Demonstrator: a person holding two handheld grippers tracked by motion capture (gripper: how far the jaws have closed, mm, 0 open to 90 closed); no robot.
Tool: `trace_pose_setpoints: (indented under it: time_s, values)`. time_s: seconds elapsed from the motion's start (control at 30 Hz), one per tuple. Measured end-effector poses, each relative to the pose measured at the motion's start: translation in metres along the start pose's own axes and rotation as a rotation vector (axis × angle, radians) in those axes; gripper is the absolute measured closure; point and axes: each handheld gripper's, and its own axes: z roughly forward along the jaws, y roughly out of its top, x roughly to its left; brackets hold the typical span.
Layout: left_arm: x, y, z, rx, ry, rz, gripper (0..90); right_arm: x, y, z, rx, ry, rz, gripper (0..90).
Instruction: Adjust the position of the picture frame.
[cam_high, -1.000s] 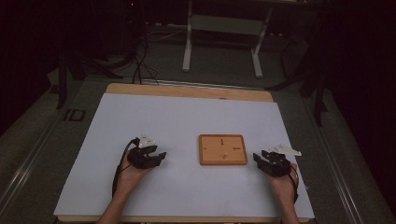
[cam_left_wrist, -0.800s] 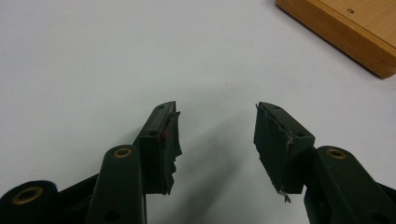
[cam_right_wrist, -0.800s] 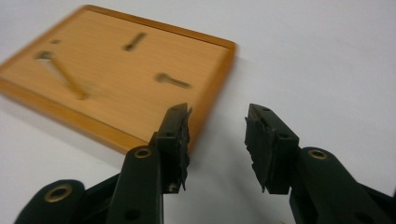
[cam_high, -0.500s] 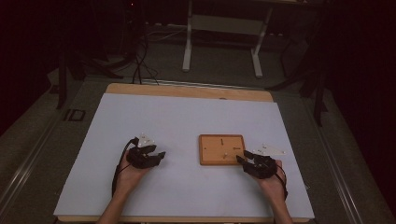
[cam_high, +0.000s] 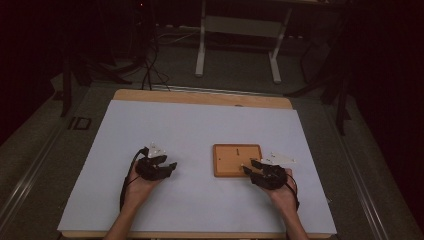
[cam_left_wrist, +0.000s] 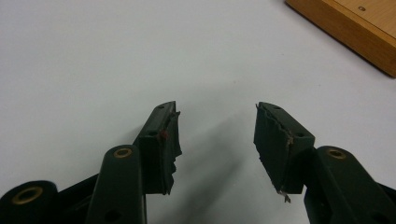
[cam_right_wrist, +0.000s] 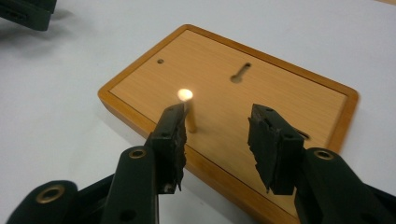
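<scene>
A wooden peg board (cam_right_wrist: 229, 107) lies flat on the white surface (cam_high: 200, 130), right of its middle in the high view. One short wooden peg (cam_right_wrist: 189, 112) stands upright in it near the corner closest to the right gripper (cam_right_wrist: 217, 140). That gripper's jaws have just been opening; they stand wide apart over the board's near edge, the peg just beside the left jaw, nothing clamped. The left gripper (cam_left_wrist: 217, 135) rests well apart to the board's left, jaws wide and empty.
</scene>
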Motion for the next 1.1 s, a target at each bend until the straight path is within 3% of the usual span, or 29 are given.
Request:
trace_pose_setpoints:
  time_s: [0.27,0.63,0.83,1.1]
  values:
    - [0.0,0.0,0.0,0.001,0.001,0.001,49.4,0.007,0.004,0.017,0.012,0.011,-0.022,58.7]
    - [0.0,0.0,0.0,0.006,0.004,0.002,49.4,0.013,0.003,0.036,0.015,-0.014,-0.035,72.0]
    - [0.0,0.0,0.0,0.005,0.003,0.001,49.4,0.016,0.002,0.039,-0.013,-0.023,-0.029,82.3]
    - [0.001,0.0,0.001,0.006,0.002,0.0,49.4,0.017,0.003,0.039,-0.009,-0.032,-0.026,83.4]
